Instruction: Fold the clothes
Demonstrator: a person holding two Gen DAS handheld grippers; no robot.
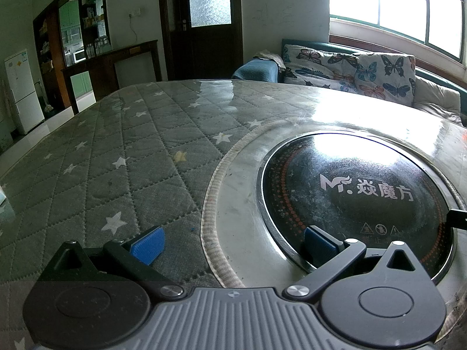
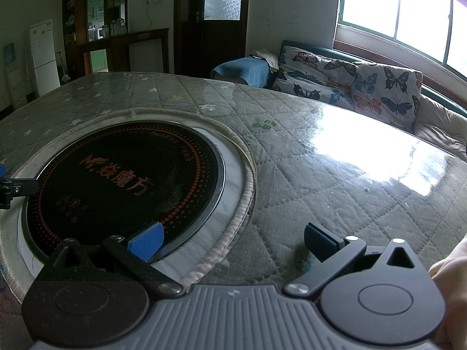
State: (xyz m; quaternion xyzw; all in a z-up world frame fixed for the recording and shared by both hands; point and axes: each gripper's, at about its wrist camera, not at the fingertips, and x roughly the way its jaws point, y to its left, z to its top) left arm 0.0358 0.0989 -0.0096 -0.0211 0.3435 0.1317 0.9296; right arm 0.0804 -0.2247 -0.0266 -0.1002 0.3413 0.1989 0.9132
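A: Bench [image 1: 122, 145] with quilted star cover, round cooktop [image 1: 350, 192] set into it. Step?

B: Pre-grasp, I judge. No clothes visible in either view; next move needs finding them.

A: Fingers?

B: My left gripper [image 1: 233, 243] spread wide, empty. Right gripper [image 2: 233, 240] likewise.

A: View differences?

B: Right view shows my hand [image 2: 451, 280]; left doesn't.

Your left wrist camera sits low over the desk [image 1: 116, 151], facing the door [image 1: 204, 29], with the round cooktop [image 1: 350, 192] close on its right. Your right wrist camera faces likewise, cooktop [image 2: 122, 180] on its left; both share the sofa [image 2: 350, 84].
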